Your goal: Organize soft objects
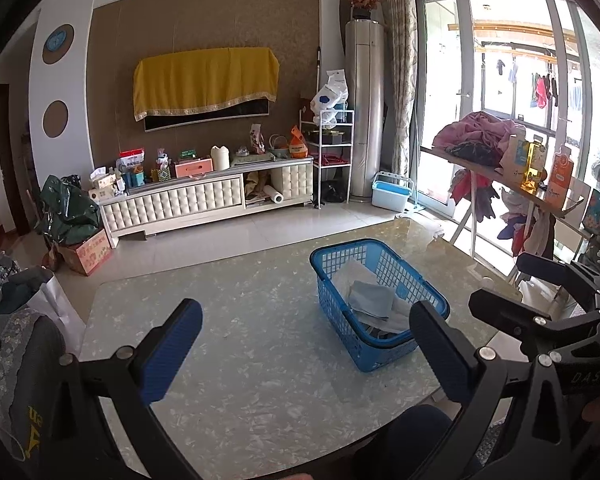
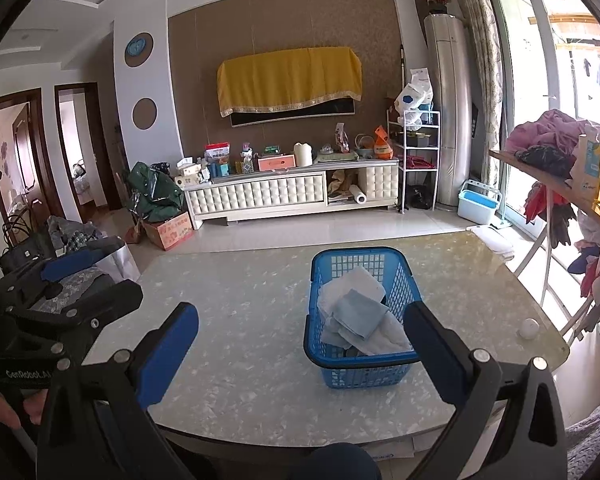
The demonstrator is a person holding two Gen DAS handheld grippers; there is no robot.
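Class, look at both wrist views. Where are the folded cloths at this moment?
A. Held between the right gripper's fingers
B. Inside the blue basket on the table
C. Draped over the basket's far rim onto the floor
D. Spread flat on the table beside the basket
B: the folded cloths lie stacked inside the blue basket, which stands on the table; the left gripper and the right gripper are both open and hold nothing.

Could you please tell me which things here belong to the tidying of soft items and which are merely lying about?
Job: blue basket, folded cloths inside it, left gripper and right gripper, both open.

Lying about: small white ball on the table, clothes pile on the side shelf.
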